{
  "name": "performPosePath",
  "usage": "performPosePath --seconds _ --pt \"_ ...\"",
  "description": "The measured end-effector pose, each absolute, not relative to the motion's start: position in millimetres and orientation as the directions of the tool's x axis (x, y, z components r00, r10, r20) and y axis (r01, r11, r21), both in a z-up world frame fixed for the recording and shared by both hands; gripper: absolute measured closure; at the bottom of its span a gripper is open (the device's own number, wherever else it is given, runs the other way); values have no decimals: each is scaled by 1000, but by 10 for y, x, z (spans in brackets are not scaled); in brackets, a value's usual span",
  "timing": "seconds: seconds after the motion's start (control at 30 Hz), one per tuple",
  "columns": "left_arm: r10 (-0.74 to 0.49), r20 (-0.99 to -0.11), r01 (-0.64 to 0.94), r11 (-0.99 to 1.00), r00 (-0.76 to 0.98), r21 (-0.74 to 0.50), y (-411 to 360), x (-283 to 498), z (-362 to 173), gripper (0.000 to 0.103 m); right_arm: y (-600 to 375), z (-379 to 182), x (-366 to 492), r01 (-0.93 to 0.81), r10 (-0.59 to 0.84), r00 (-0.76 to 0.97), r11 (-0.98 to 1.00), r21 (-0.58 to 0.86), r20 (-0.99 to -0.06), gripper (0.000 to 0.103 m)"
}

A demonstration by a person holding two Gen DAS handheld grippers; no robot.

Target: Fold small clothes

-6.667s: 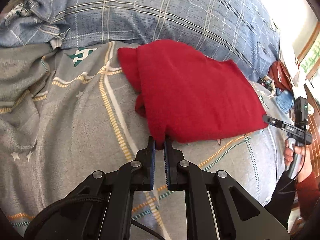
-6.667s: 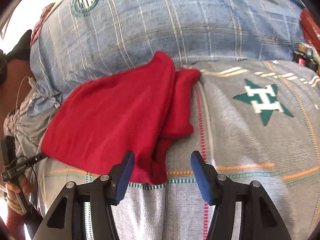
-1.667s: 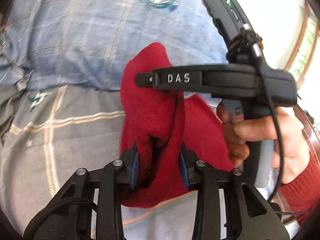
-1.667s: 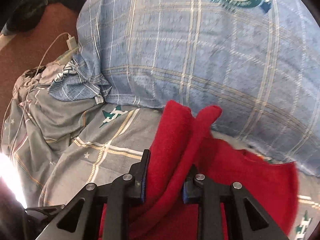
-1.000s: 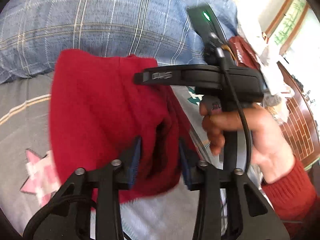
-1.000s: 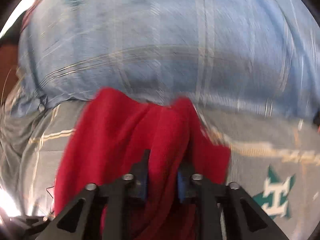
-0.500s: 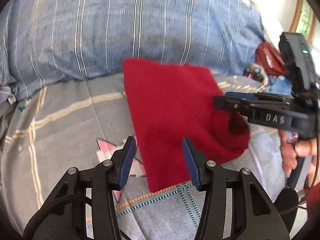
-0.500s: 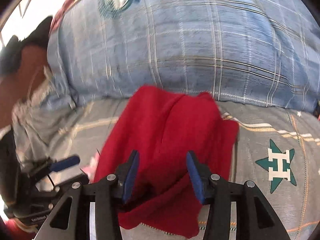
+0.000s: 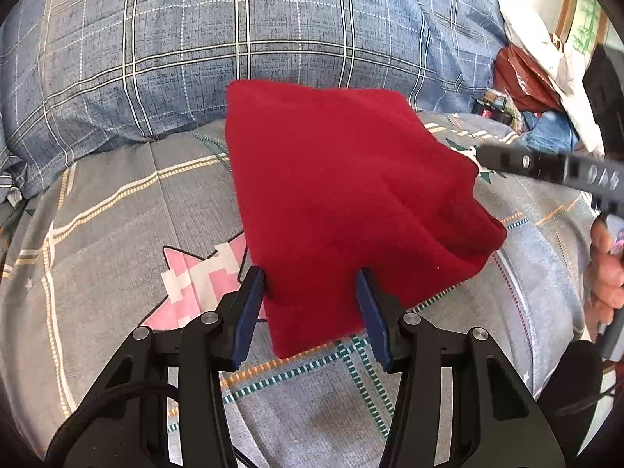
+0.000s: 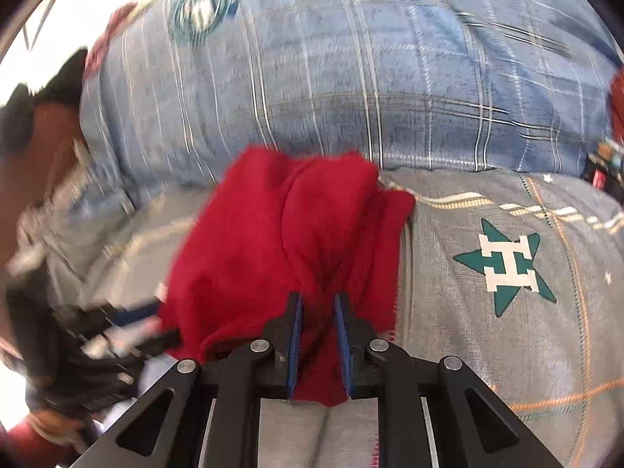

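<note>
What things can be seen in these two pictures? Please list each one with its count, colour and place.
folded red fleece garment: one, red, lying on the quilt just before the pillow.
grey patterned quilt: one, grey with striped lines plus pink and green stars, underneath the garment.
blue plaid pillow: one, blue with pale checks, behind the garment.
cluttered pile of bags: several, red, white and blue, far right in the left wrist view.
left gripper: one, black with blue pads, open, its pads either side of the garment's near edge.
right gripper: one, black with blue pads, just been closing, shut on a garment fold.
person's hand: one, in a red sleeve, holding the right gripper.
</note>
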State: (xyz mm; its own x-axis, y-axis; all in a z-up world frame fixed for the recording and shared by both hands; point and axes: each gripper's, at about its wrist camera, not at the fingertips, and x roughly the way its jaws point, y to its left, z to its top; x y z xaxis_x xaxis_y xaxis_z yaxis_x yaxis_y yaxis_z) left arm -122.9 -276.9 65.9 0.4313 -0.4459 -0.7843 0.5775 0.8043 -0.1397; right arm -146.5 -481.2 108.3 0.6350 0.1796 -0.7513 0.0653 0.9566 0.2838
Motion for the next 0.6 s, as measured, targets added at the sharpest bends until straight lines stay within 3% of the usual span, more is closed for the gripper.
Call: performPosePath --seconds 0.13,0.17,0.2,0.23,0.27,0.33,0.47,0.6 --pt "-439 -785 568 812 438 -137 -2780 -1244 653 54 -4769 1066 -1321 89 211 633 936 340 -745 48" --pt "-439 -786 567 812 436 -139 -2774 -1243 653 54 -4735 1029 -1265 87 221 622 934 347 -751 46" --pt "-439 -787 567 812 433 -140 -2770 -1240 653 54 -4714 965 -1187 91 237 604 928 361 -761 46" --pt "-437 -790 567 812 431 -140 -2764 -1235 653 54 -4680 884 -1114 100 251 580 922 373 -775 55" --pt "-436 -792 568 811 426 -140 -2756 -1230 652 54 -4630 846 -1094 92 257 565 925 369 -784 73" --pt "-442 -794 576 805 418 -144 -2745 -1229 655 54 -4442 876 -1112 37 143 573 979 200 -807 83" --pt "-437 -800 581 802 412 -138 -2787 -1237 618 54 -4498 852 -1200 41 35 591 997 73 -806 85" --pt "-434 -795 582 803 423 -128 -2788 -1266 609 54 -4673 901 -1369 69 165 617 963 262 -769 82"
